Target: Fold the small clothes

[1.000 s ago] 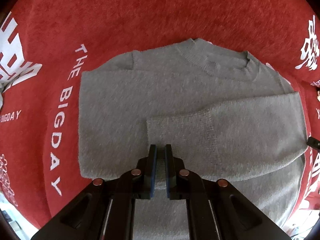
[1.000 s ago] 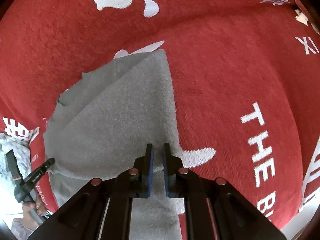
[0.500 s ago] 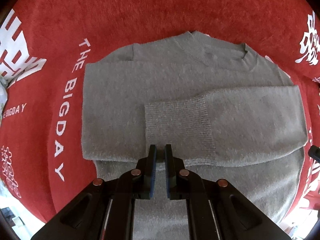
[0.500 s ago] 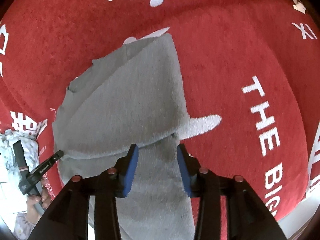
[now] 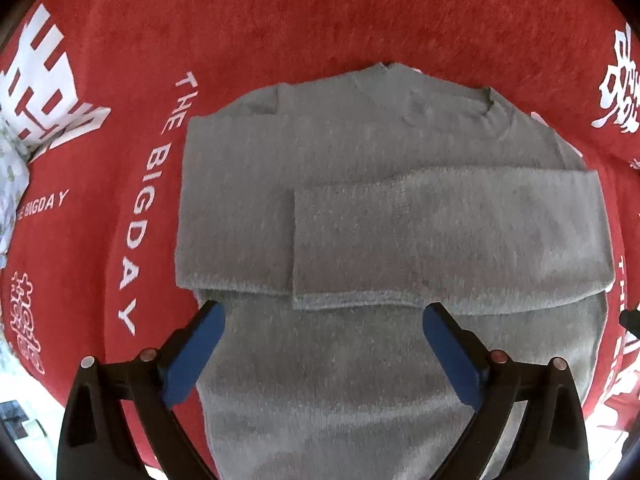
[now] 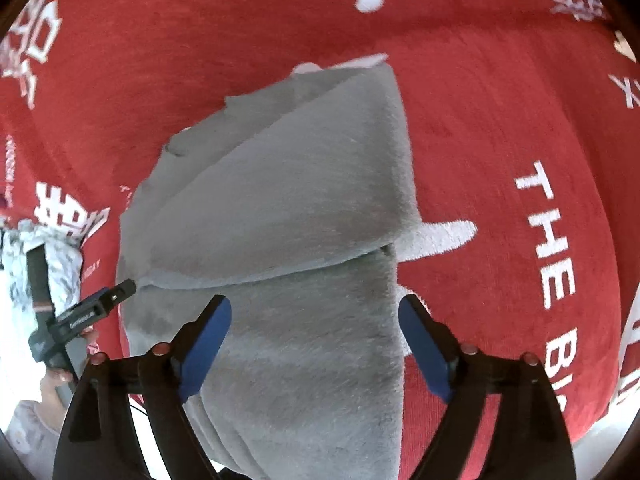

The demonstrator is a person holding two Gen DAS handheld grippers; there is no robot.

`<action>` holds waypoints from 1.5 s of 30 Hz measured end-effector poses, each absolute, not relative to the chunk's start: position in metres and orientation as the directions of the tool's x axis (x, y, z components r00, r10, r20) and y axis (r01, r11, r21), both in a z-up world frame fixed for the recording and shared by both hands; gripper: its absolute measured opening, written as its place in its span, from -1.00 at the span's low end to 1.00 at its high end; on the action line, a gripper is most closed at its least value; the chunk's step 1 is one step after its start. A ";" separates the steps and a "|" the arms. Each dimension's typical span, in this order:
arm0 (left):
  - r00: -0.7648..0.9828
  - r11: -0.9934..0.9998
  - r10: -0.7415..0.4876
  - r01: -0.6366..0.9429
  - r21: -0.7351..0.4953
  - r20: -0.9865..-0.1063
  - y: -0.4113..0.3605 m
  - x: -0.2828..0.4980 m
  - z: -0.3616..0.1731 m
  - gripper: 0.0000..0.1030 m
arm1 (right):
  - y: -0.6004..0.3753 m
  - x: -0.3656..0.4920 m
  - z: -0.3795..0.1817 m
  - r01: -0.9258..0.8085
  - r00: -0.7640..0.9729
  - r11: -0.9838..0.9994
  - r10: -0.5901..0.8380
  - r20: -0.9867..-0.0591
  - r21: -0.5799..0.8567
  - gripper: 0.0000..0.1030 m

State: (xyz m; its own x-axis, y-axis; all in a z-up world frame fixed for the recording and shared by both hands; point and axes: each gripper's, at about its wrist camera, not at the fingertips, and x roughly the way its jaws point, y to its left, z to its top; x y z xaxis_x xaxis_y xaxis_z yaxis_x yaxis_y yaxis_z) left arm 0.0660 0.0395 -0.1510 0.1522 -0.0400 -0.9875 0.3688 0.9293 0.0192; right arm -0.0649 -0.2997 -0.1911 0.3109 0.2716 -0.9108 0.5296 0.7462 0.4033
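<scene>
A small grey knit sweater (image 5: 360, 184) lies flat on a red cloth, neck at the far side. Both sleeves are folded across its chest; the right sleeve (image 5: 460, 248) lies on top, its cuff near the middle. My left gripper (image 5: 322, 322) is open and empty, just above the lower body of the sweater, below the sleeve edge. In the right wrist view the sweater (image 6: 288, 208) shows from its side edge. My right gripper (image 6: 314, 314) is open and empty over the sweater's lower part. The other gripper (image 6: 88, 312) shows at the left there.
The red fleece cloth (image 5: 280, 20) with white lettering covers the whole surface. A pale patterned cloth (image 5: 10, 168) lies at the far left edge, also seen in the right wrist view (image 6: 60, 256). The surface's near edge (image 6: 608, 436) shows at bottom right.
Both grippers opened: the right one first, then the left, letting go of the sleeves, which now lie flat across the chest. Both have drawn back slightly toward the hem.
</scene>
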 end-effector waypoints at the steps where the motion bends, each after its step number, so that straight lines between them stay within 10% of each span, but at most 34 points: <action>1: 0.144 0.929 -0.036 0.371 0.020 -0.989 0.039 0.065 -0.152 0.95 | -0.298 -0.067 -0.189 0.517 0.322 0.748 0.281 -0.904 0.417 0.72; 5: 0.129 0.928 -0.047 0.372 0.005 -0.991 0.037 0.050 -0.146 0.95 | -0.295 -0.073 -0.190 0.491 0.341 0.719 0.360 -0.868 0.491 1.00; 22: 0.090 0.966 -0.062 0.254 -0.037 -0.994 0.061 -0.026 -0.140 0.95 | -0.289 -0.113 -0.223 0.478 0.260 0.572 0.633 -0.729 0.667 1.00; 45: -0.097 0.977 -0.184 0.087 -0.193 -0.978 0.210 -0.135 -0.216 0.95 | -0.201 -0.243 -0.275 0.532 0.059 0.614 0.659 -0.749 0.583 1.00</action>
State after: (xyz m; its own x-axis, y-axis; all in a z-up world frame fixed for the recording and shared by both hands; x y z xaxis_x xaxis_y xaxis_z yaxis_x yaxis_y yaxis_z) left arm -0.1354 0.2103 -0.2158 -0.0973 -0.1842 -0.9781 0.0870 0.9774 -0.1927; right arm -0.2431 -0.2010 -0.2751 0.0595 0.6595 -0.7494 0.5316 0.6145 0.5830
